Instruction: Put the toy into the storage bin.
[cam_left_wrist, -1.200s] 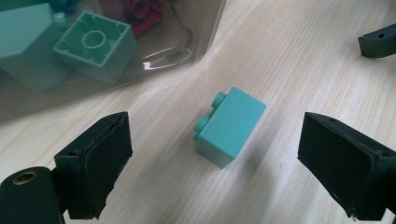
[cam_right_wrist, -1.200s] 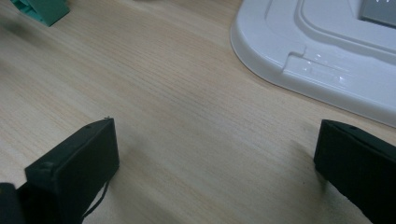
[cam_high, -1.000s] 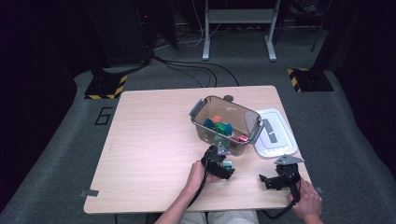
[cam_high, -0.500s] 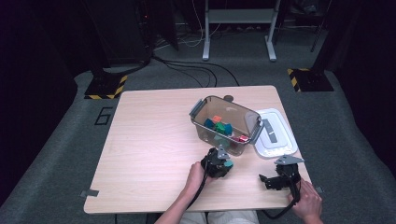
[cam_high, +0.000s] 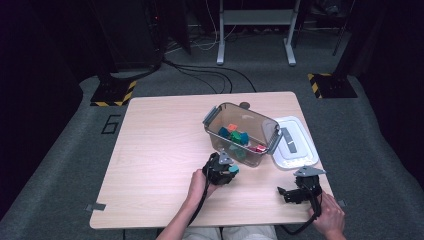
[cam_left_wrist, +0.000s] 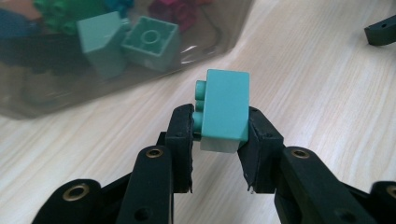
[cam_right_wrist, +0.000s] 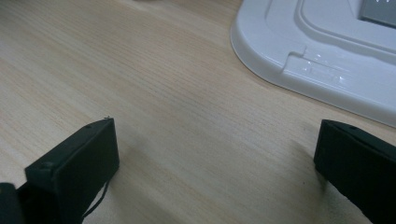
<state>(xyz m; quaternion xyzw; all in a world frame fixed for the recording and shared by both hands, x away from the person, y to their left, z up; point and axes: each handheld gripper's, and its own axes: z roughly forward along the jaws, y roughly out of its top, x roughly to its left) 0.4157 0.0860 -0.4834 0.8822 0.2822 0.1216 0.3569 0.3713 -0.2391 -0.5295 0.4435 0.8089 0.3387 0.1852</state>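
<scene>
Over the pale wooden table (cam_high: 150, 150), left gripper (cam_high: 223, 169) sits just short of the clear plastic bin (cam_high: 260, 131) | left gripper view: jaws clenched on small teal plastic brick (cam_left_wrist: 224, 109), bare wood rightward | right gripper view: right gripper (cam_right_wrist: 215, 158) released, white plastic lid (cam_right_wrist: 327, 60) edge ahead.

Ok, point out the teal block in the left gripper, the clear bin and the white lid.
teal block (cam_left_wrist: 227, 105), left gripper view, on its broad smooth face.
clear bin (cam_high: 269, 131), high view, on its right end wall.
white lid (cam_high: 304, 152), high view, on its flat right part.

Bin (cam_high: 270, 131) mid-table (cam_high: 160, 150); lid (cam_high: 295, 145) right; blocks (cam_high: 235, 137) inside.
</scene>
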